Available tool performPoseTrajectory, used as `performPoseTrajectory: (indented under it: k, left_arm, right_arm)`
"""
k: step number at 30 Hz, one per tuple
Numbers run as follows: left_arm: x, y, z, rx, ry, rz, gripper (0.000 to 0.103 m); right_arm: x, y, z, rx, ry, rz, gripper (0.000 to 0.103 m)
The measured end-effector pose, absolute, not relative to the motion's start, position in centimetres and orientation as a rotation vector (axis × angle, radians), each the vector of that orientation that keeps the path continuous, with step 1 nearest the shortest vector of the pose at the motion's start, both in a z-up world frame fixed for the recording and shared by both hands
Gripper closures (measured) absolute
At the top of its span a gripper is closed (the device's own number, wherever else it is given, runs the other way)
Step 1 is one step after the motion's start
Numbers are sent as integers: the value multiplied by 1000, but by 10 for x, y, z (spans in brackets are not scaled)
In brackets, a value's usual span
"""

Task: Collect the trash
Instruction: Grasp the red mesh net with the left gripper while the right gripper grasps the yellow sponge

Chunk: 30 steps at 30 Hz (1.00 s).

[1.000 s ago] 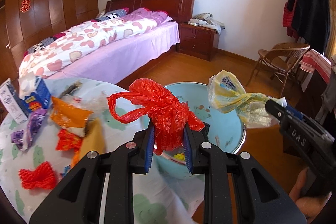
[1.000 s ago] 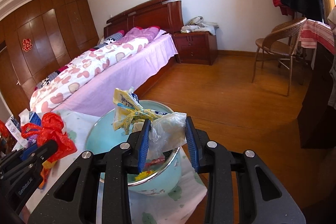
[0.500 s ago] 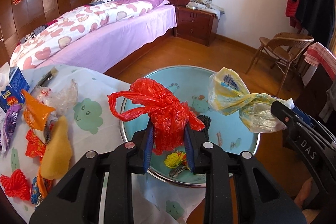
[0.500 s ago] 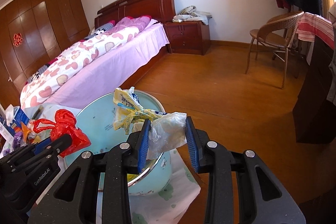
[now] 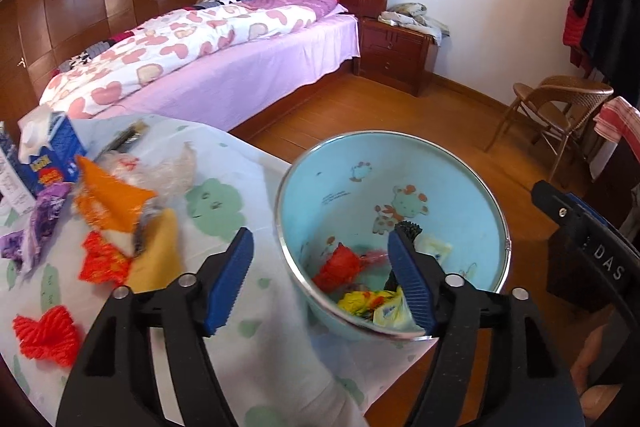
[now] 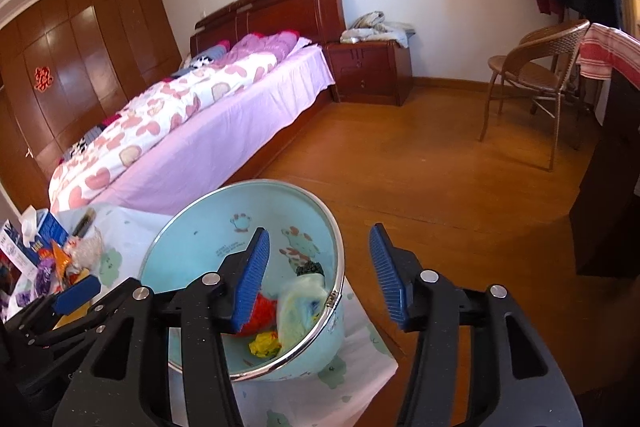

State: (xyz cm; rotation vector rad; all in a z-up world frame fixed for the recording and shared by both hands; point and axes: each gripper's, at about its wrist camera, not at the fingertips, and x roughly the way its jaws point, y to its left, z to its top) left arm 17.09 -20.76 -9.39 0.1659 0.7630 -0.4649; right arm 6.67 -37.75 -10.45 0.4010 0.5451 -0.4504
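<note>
A light blue basin with cartoon prints stands at the table's corner; it also shows in the right wrist view. Inside lie a red plastic bag, a yellow-white plastic bag and small yellow wrappers. My left gripper is open and empty above the basin's near rim. My right gripper is open and empty over the basin's right rim. More trash lies on the table to the left: an orange wrapper, a purple wrapper, a red woven piece.
The table has a white cloth with green prints. A blue carton stands at its far left. A bed lies behind, a nightstand and a wicker chair farther right. Wooden floor lies beyond the table edge.
Both grippers opened. The red bag dropped from the left gripper and the yellow-white bag from the right gripper into the basin.
</note>
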Motion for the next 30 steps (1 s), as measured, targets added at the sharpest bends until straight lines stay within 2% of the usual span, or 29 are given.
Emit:
performPoseTrajectory:
  k: [4, 17, 30]
  left_arm:
    - [159, -189, -83, 168, 728, -424, 26]
    - [134, -112, -65, 121, 705, -302, 18]
    - [125, -48, -65, 75, 709, -212, 16]
  right_arm:
    - [59, -368, -99, 396, 530, -463, 37]
    - [52, -318, -86, 306, 544, -449, 21]
    - [62, -253, -76, 210, 551, -332, 20]
